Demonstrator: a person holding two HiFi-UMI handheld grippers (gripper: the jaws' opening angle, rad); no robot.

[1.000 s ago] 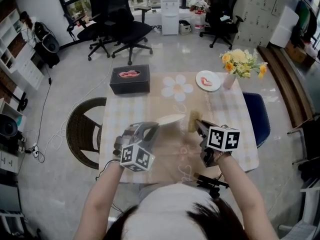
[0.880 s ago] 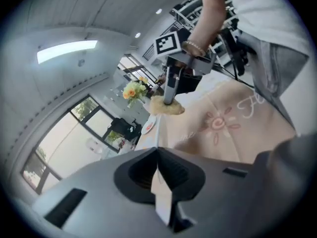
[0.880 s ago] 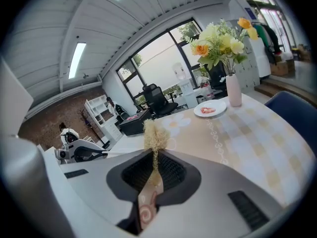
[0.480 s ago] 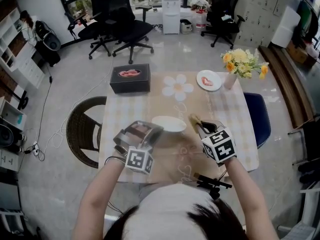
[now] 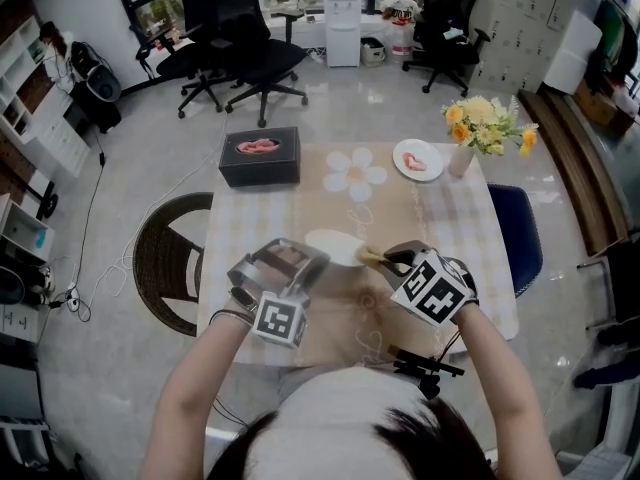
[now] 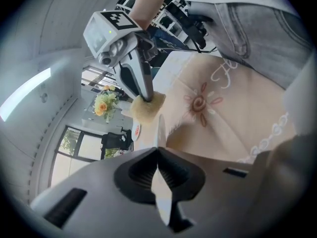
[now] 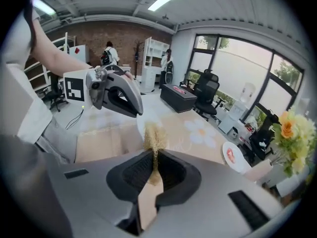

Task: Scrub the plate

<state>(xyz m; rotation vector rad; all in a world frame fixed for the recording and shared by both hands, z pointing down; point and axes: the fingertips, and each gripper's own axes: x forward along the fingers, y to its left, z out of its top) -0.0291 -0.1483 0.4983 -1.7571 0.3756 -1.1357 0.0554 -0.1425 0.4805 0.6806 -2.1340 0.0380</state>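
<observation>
The white plate (image 5: 333, 247) is held tilted above the middle of the worktop (image 5: 450, 218). Its long axis runs left to right, from the left gripper (image 5: 306, 259) toward the right gripper (image 5: 386, 259). The left fingers are clenched on the plate's left rim. The right fingers grasp a tan scrub pad (image 5: 368, 257), which touches the plate's right edge.
</observation>
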